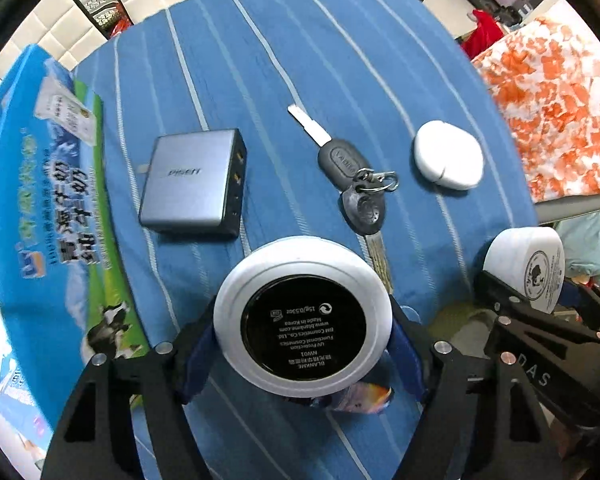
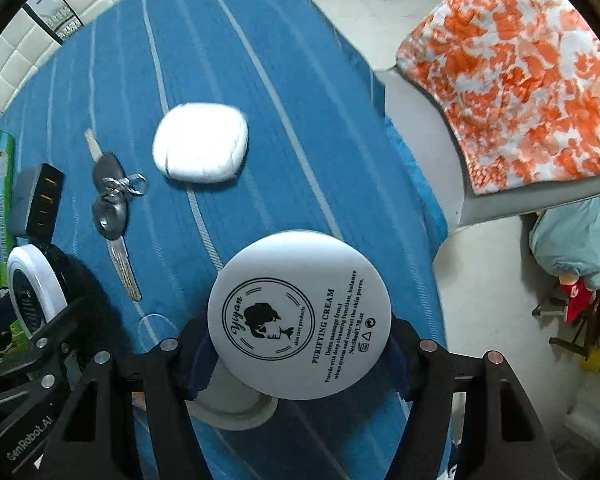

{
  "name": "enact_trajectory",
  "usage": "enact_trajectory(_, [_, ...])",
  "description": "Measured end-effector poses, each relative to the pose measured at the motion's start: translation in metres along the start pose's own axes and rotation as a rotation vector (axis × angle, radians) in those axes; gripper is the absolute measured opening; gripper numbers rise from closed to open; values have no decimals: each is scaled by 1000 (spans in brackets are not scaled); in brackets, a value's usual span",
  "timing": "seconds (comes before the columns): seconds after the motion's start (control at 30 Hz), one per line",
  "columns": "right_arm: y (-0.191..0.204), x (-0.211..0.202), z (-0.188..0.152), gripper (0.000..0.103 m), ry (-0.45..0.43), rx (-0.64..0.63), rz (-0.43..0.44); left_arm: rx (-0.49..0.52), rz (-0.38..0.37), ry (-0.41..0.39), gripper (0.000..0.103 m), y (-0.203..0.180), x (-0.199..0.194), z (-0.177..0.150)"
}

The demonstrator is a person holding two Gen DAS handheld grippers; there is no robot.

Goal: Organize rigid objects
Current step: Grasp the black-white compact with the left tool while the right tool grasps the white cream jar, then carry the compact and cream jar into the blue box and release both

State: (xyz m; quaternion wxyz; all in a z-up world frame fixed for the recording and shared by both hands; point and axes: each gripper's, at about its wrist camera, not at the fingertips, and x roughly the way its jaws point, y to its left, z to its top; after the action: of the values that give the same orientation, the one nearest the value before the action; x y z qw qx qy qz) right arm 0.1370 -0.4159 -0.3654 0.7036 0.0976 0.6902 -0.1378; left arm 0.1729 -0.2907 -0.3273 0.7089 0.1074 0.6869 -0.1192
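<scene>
Seen close, at 6 o'clock in the left wrist view: left tongs (image 1: 303, 344) clamped on a round white compact (image 1: 303, 316), black underside turned up to the camera, held above the desk (image 1: 300, 40). Same place in the right wrist view: right tongs (image 2: 300, 344) clamped on a white cream jar (image 2: 300, 320), also lifted, with a white disc (image 2: 236, 408) lying just under it.

Risks, as a judgement only: gripping round smooth rims at two narrow spots, so possibly slipping or rolling out if tilted. Working side by side, so possibly knocking tongs against tongs. Lowering without care, possibly landing on the keys (image 1: 356, 188) at 12 o'clock of the compact, or catching the key ring.

Farther out: a grey charger (image 1: 194, 184) at 10 o'clock, a white oval case (image 1: 448, 156) at 1 o'clock, all apart from each other. Covering the desk, a blue cloth with pale stripes; possibly hiding the edge at 3 o'clock, so danger of dropping to the pale floor (image 2: 480, 320). At 9 o'clock, a blue milk carton (image 1: 40, 200). Beyond, an orange-and-white quilt (image 2: 520, 80), padded white wall, clutter.
</scene>
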Motion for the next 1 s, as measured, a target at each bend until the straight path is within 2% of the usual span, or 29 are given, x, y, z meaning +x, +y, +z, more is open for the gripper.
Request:
enact_trajectory(0.2, [9, -36, -6, 70, -63, -24, 1, 18, -13, -55, 73, 8, -25, -6])
enact_trajectory(0.33, [11, -61, -13, 70, -93, -26, 24, 48, -20, -127, 73, 7, -58, -10])
enact_trajectory(0.5, [29, -106, -21, 70, -163, -68, 50, 32, -22, -230, 73, 29, -104, -15])
enact_trajectory(0.6, [57, -138, -33, 70, -211, -110, 85, 2, -3, -303, 73, 57, -140, -26])
enact_trajectory(0.7, [92, -162, -46, 70, -248, -155, 124, -29, 31, -349, 73, 82, -159, -36])
enact_trajectory(1.0, [187, -208, -89, 70, -293, -269, 220, -210, 110, -414, 73, 170, -200, -94])
